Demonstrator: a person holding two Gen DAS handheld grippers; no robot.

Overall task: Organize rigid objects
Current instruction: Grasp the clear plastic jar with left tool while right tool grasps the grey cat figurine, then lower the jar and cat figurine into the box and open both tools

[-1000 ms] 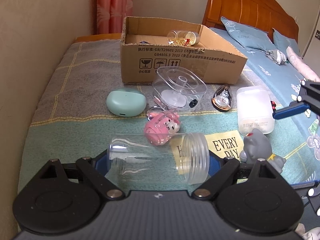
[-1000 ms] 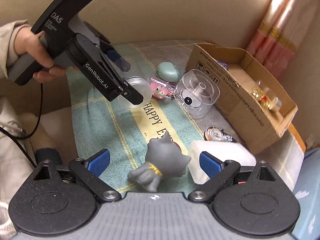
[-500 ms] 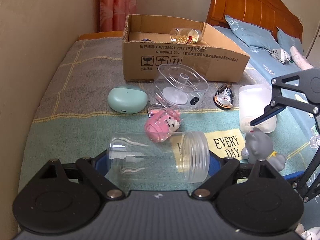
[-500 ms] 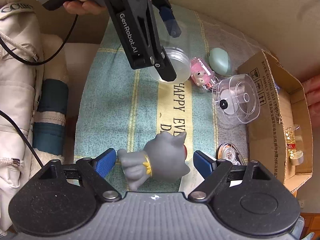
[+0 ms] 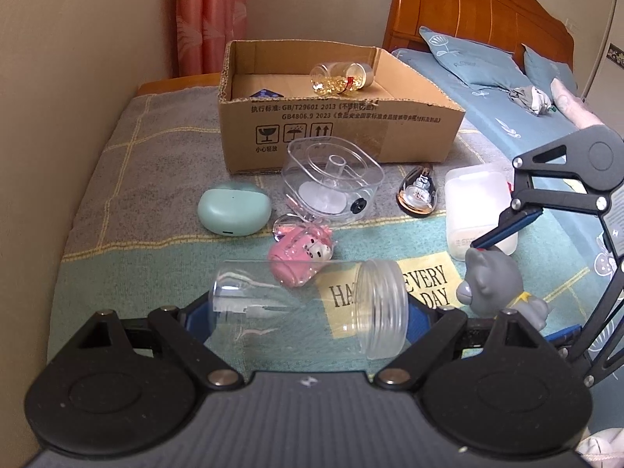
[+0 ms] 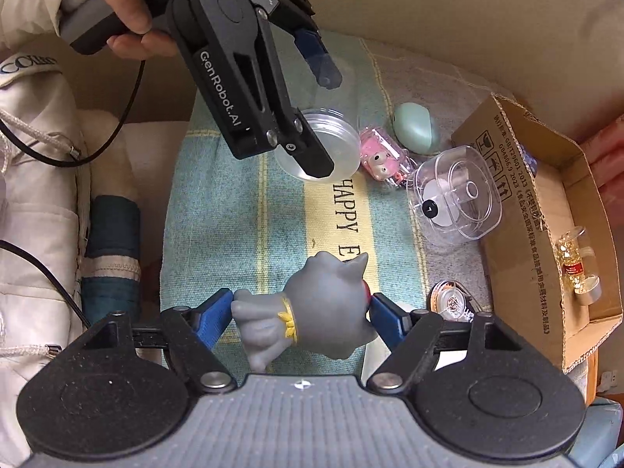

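Right wrist view shows the right gripper (image 6: 300, 312), jaws just closing, clamping the grey cat figure (image 6: 312, 304) on the blanket, while the left gripper (image 5: 308, 312) grips the clear jar (image 5: 308, 308) sideways, likely both bound for the cardboard box (image 5: 335, 128).

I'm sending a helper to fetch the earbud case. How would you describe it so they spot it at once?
Find the cardboard box on the blanket. In front of its left corner lies the earbud case, left of the clear square tub. It is the only smooth, mint-green, pebble-shaped thing there.
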